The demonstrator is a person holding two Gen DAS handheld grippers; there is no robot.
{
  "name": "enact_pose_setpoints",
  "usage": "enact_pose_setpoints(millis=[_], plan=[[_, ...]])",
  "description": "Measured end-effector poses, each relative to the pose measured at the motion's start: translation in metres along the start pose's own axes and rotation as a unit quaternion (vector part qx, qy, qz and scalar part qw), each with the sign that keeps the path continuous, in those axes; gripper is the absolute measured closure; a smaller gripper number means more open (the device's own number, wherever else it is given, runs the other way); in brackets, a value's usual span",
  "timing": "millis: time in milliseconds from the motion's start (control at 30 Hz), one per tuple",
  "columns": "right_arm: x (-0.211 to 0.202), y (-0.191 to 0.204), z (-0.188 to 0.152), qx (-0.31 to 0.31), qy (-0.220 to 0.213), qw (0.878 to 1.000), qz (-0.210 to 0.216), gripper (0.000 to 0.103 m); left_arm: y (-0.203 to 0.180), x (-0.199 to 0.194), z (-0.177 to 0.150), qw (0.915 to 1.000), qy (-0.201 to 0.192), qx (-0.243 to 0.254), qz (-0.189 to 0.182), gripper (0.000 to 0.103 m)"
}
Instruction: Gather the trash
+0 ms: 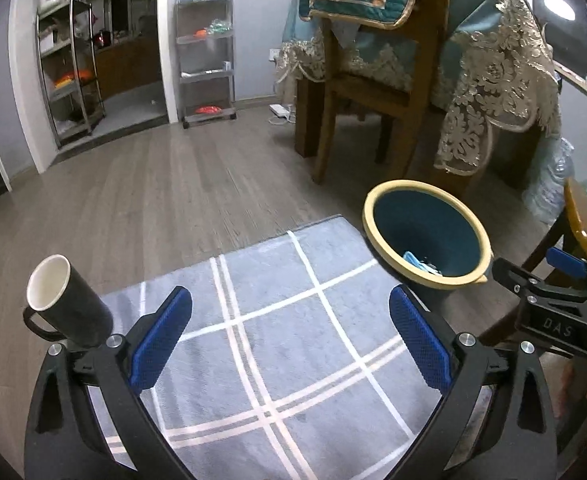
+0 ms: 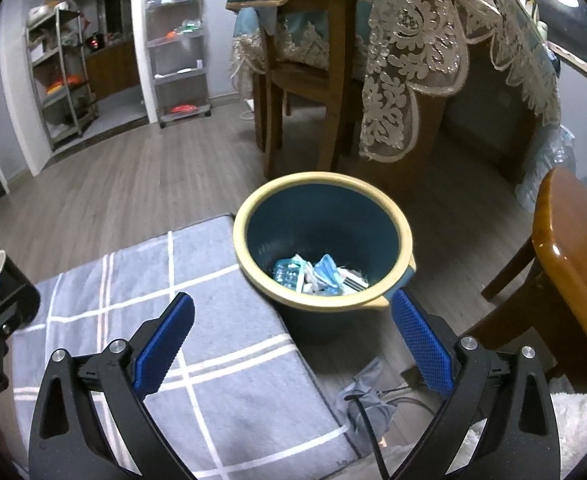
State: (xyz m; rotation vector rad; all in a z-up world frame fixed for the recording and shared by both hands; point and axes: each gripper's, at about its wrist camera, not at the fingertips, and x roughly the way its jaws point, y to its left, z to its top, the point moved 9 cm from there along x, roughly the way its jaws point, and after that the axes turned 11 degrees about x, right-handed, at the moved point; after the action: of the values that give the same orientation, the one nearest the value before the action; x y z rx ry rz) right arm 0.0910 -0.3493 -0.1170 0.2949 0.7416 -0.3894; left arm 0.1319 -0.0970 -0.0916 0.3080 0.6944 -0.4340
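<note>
Trash bin [image 2: 322, 240]: dark blue, cream rim, standing upright on the wood floor [image 1: 165, 200] right at the corner of the grey checked rug [image 1: 293, 340]. Inside at the bottom: a small heap of wrappers and packets [image 2: 317, 276], blue and white, so some trash is already in. Exact items too small to tell.

Progress, judging from this: the drop step looks done for both hands. Neither gripper carries anything. No loose trash visible on the rug or the open floor in either view. The one candidate left is the black cup [image 1: 67, 300] with a white inside, standing on the floor beside the rug's left edge. Can't tell if it counts as trash or is just a mug; it has a handle. A grey cloth and a cable [image 2: 367, 404] lie on the floor near the bin's base, probably not trash.

Fingers:
- Right gripper [image 2: 293, 344]: fingers spread wide, nothing between them. The bin sits just ahead of the tips, slightly right of centre, its near rim close to the right finger. Not touching.
- Left gripper [image 1: 289, 340]: fingers spread wide, empty, only rug between them. The bin is ahead and off to its right, clear of the fingers. The cup is just outside the left finger, apart from it.

A dining table with a lace cloth [image 2: 433, 60] and chairs stand behind the bin.
</note>
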Motion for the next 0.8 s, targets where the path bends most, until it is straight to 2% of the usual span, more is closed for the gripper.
enact_pose_setpoints(millis=[133,333,467,800], plan=[[0.0,0.0019,-0.0007,0.001,0.0,1.0,0.002,0.005,0.0007,-0.0018,-0.0005,0.9997,-0.002,0.015,0.02,0.006],[0.0003,0.0027,-0.0004,0.001,-0.001,1.0,0.002,0.005,-0.0014,0.0034,-0.0062,0.9996,0.018,0.013,0.015,0.006],[0.0004,0.0025,-0.0008,0.001,0.0,1.0,0.002,0.005,-0.001,0.0022,-0.0068,0.9993,0.013,0.024,0.026,0.006],[0.0011,0.0052,-0.003,-0.003,0.001,1.0,0.001,0.005,-0.0021,0.0016,-0.0082,0.9993,0.013,0.027,0.024,0.006]])
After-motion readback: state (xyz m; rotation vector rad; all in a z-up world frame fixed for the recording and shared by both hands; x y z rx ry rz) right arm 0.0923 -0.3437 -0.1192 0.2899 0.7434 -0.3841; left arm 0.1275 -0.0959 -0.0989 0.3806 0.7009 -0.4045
